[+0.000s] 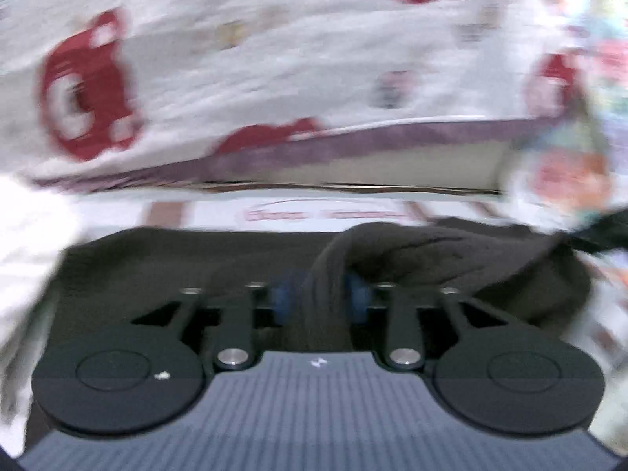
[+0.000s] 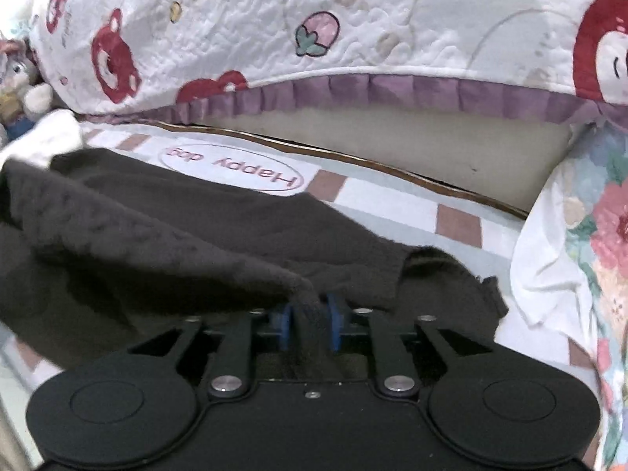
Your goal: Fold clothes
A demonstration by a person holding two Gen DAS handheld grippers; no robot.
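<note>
A dark brown knitted garment (image 2: 165,235) lies spread on a checked bed sheet (image 2: 392,200). My right gripper (image 2: 309,324) is shut on a bunched edge of it between the blue pads (image 2: 283,325). In the left wrist view, which is motion-blurred, the same dark garment (image 1: 431,255) is pinched between the blue pads (image 1: 359,300) of my left gripper (image 1: 322,300). Each gripper holds a raised fold of cloth; the rest drapes flat below and ahead.
A white quilt with red bear prints and a purple frill (image 2: 353,39) lies piled ahead above a beige headboard edge (image 2: 392,137). A floral pillow (image 2: 604,235) is at the right. Soft toys (image 2: 19,86) sit at the far left. White cloth (image 2: 55,133) lies at the left.
</note>
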